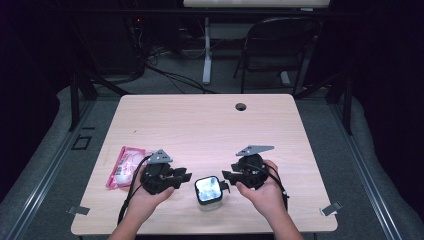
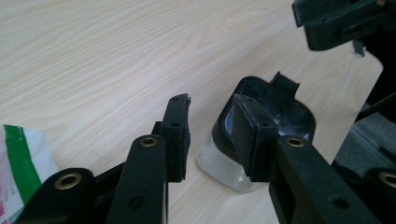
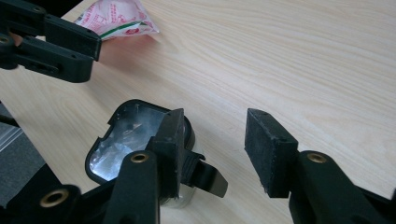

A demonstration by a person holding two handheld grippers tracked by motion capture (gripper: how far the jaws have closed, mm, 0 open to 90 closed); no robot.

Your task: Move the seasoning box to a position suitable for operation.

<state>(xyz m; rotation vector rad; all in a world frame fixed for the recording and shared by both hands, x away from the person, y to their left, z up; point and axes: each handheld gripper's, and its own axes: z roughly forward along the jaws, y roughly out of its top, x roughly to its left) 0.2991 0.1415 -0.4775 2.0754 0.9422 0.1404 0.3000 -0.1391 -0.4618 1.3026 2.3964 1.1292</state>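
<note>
High view: small clear tub (image 1: 208, 189) w/ black rim sits on tabletop (image 1: 210, 125) betw left gripper (image 1: 183, 176) & right gripper (image 1: 226, 175), right slightly nearer; pink packet (image 1: 123, 166) off to the left.
Left gripper view: jaws spread, nothing pinched, tub (image 2: 261, 135) just beyond right-hand jaw.
Right gripper view: jaws apart, empty; tub (image 3: 135, 140) by left-hand jaw, foil-sealed, contents hidden

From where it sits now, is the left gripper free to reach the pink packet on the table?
Probably yes. The pink packet lies flat just beside the left gripper, on its outer side, with bare table around it. The jaws are open and hold nothing, though they point toward the black-rimmed container, so the hand must turn.
</note>
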